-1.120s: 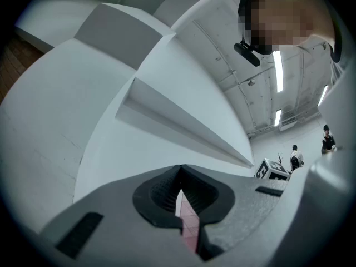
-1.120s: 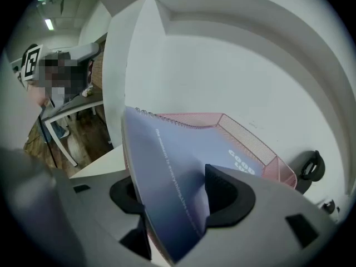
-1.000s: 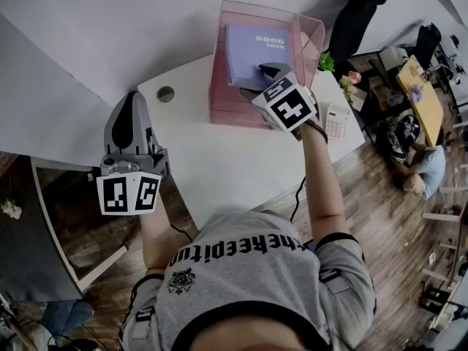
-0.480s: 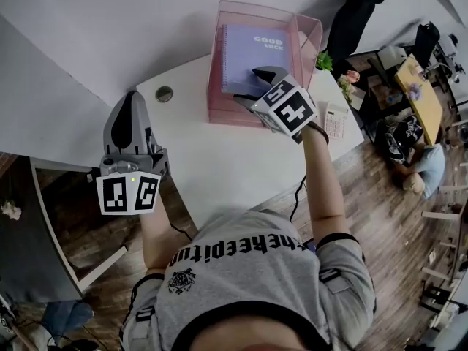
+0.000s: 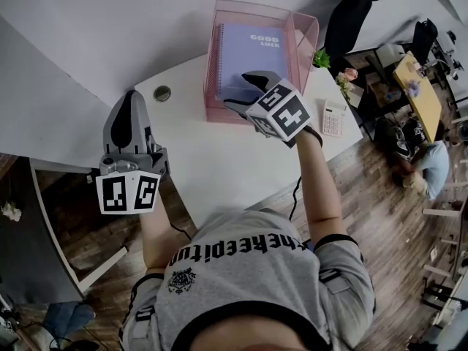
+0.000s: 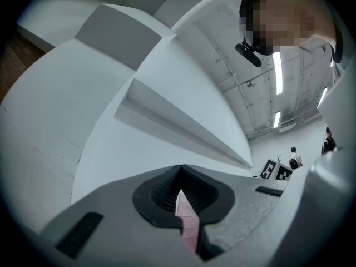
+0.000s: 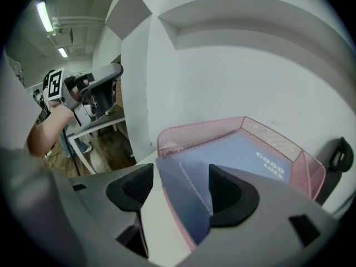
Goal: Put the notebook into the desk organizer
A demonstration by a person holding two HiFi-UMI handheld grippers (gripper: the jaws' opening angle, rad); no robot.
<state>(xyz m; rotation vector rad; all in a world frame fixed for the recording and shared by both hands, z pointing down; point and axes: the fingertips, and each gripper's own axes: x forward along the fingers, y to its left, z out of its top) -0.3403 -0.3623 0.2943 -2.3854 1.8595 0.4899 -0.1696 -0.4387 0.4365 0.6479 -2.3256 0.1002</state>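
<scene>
A purple notebook (image 5: 252,53) printed "GOOD LUCK" lies flat inside the pink mesh desk organizer (image 5: 212,86) at the back of the white desk. My right gripper (image 5: 245,92) hovers at the organizer's near edge, open. In the right gripper view the notebook's (image 7: 233,160) near corner sticks out over the organizer's rim (image 7: 189,135) into the gap of the right gripper (image 7: 181,191), and neither pad presses on it. My left gripper (image 5: 131,101) is held off the desk's left side, shut and empty, and in its own view the left gripper (image 6: 179,191) points up at the wall.
The desk (image 5: 219,167) carries a round cable grommet (image 5: 162,93) left of the organizer and a calculator (image 5: 333,118) to the right. A small plant (image 5: 319,59) and a black chair (image 5: 351,13) stand past the right end. A white wall is close behind the organizer.
My right gripper has drawn back a little from the organizer and its jaws have spread wider off the notebook, which stays in the organizer. The left gripper has not moved.
</scene>
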